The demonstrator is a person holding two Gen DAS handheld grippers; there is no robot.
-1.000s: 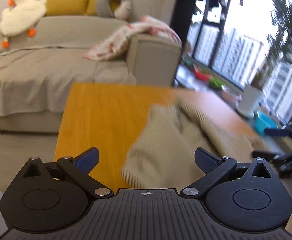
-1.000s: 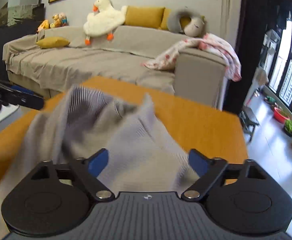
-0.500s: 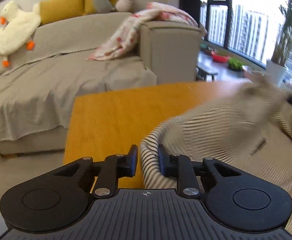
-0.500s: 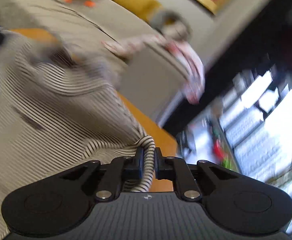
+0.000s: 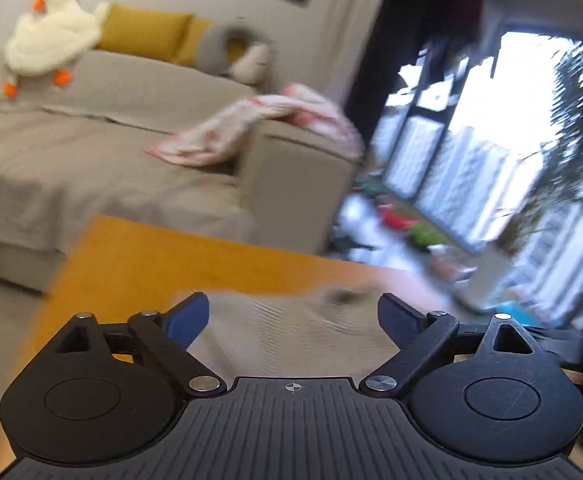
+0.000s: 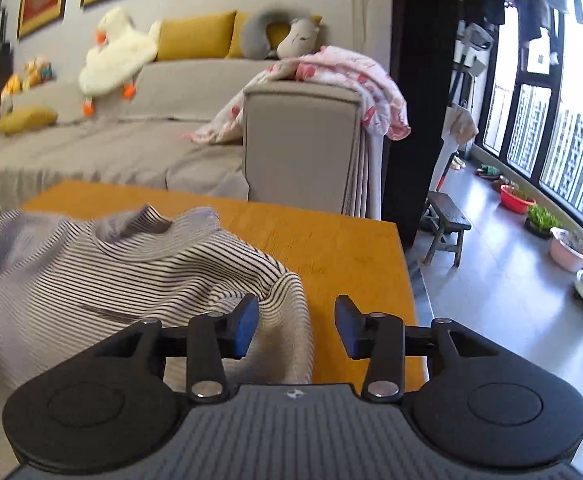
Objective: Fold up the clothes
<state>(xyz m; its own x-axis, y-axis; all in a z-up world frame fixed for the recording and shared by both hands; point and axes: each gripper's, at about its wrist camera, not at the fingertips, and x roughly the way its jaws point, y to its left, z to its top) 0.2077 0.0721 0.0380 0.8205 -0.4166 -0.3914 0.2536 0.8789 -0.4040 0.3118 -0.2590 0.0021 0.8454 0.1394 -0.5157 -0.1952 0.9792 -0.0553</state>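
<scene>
A striped grey-and-white shirt (image 6: 131, 272) lies spread on the orange wooden table (image 6: 331, 240), collar toward the sofa. My right gripper (image 6: 296, 326) is open, its fingers just above the shirt's right edge, holding nothing. In the left wrist view the shirt (image 5: 291, 332) is blurred and lies on the table (image 5: 139, 256) between and below the fingers. My left gripper (image 5: 293, 316) is open wide and empty.
A grey sofa (image 6: 131, 136) with a white plush duck (image 6: 115, 52), yellow cushions and a pink blanket (image 6: 343, 76) stands behind the table. A small wooden stool (image 6: 447, 220), plant pots and windows are to the right, past the table's right edge.
Both grippers were shut on the shirt's edges half a second ago and have let go and opened. The shirt now lies flat on the table.
</scene>
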